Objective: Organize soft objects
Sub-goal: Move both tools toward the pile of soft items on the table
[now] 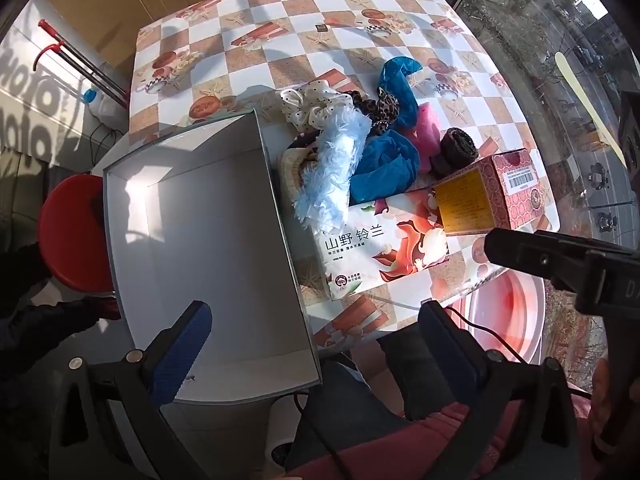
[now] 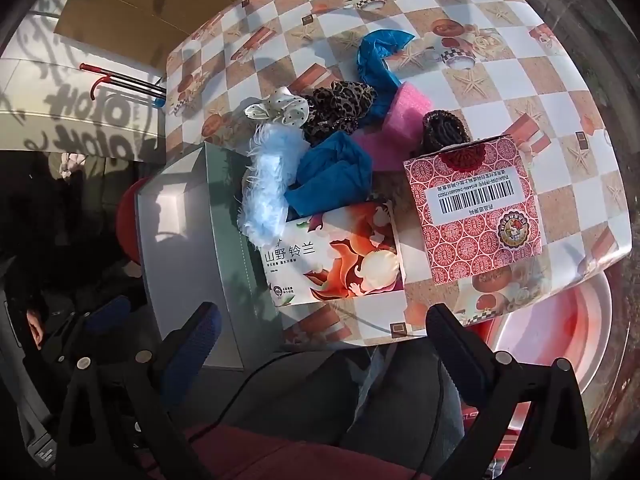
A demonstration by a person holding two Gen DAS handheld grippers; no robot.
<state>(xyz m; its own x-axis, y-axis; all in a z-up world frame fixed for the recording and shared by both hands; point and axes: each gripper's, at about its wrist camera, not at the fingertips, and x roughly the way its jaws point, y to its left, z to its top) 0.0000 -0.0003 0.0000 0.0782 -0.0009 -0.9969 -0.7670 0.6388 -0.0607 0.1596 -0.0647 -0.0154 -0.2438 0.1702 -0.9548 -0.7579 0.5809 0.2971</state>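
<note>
Both grippers hang back off the near edge of the table (image 1: 400, 12), over the person's lap, nothing between the fingers. Left gripper (image 1: 308, 344): fingers wide apart, aimed at the open grey box (image 1: 208, 248). Right gripper (image 2: 324, 344): fingers likewise spread, aimed at the tissue pack (image 2: 332, 256). The box sits at the near left corner, overhanging the edge, mouth up and bare inside; my reading is that it is the bin, set just beside the pile so each carry is short. The soft things lie heaped mid-table against the box's right wall: a pale blue fluffy piece (image 1: 336, 168) draped along that wall, blue cloth (image 1: 384, 164) beside it, a spotted cream scrunchie (image 1: 308, 104) and a leopard scrunchie (image 1: 384, 104) behind, pink foam (image 1: 428, 128) and a dark knit roll (image 1: 460, 146) to the right. The tissue pack and a red patterned carton (image 2: 476, 208) stand at the near edge, between grippers and pile, so a reach likely has to go over them. Sorting appears not yet begun. Surface: glossy checked oilcloth, brown and white, hard sun and long shadows. Room: window on the right, cardboard behind the far edge, red stool (image 1: 72, 232) below left, pink basin (image 2: 560, 340) below right.
</note>
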